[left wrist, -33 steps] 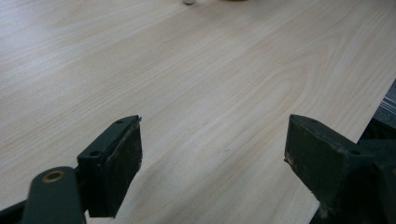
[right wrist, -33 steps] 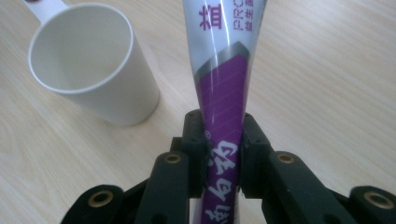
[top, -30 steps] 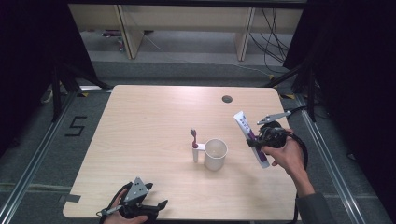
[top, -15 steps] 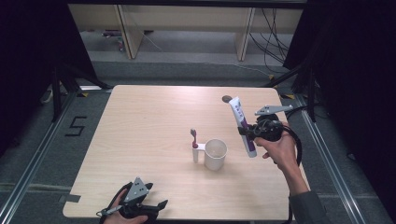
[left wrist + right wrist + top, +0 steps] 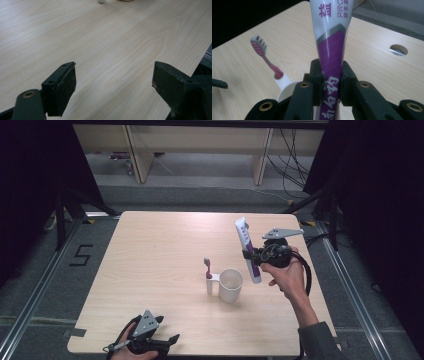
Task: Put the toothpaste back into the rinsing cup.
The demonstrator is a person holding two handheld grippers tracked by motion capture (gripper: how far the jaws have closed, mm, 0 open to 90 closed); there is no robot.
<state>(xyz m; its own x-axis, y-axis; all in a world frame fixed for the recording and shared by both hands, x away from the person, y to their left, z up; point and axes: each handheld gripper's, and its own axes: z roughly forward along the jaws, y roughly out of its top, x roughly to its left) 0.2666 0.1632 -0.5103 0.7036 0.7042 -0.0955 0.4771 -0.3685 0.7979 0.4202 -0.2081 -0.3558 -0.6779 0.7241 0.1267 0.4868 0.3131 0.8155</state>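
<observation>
A white and purple toothpaste tube (image 5: 248, 251) (image 5: 331, 47) hangs almost upright in the air, cap end down, with my right gripper (image 5: 251, 256) (image 5: 331, 86) shut on its lower half. It is just right of and above a white mug (image 5: 230, 284). A pink toothbrush (image 5: 208, 268) (image 5: 265, 55) stands in the holder on the mug's left side. My left gripper (image 5: 167, 342) (image 5: 113, 86) rests open at the table's near left edge, nothing between its pads.
The wooden table (image 5: 160, 255) has a round cable hole (image 5: 398, 49) near its far right. Its right edge lies close behind my right hand (image 5: 290, 280). Shelving legs and cables stand on the floor beyond the far edge.
My right gripper has carried the toothpaste tube up and to the left, toward the mug, and turned it more upright. The left gripper has stayed still.
</observation>
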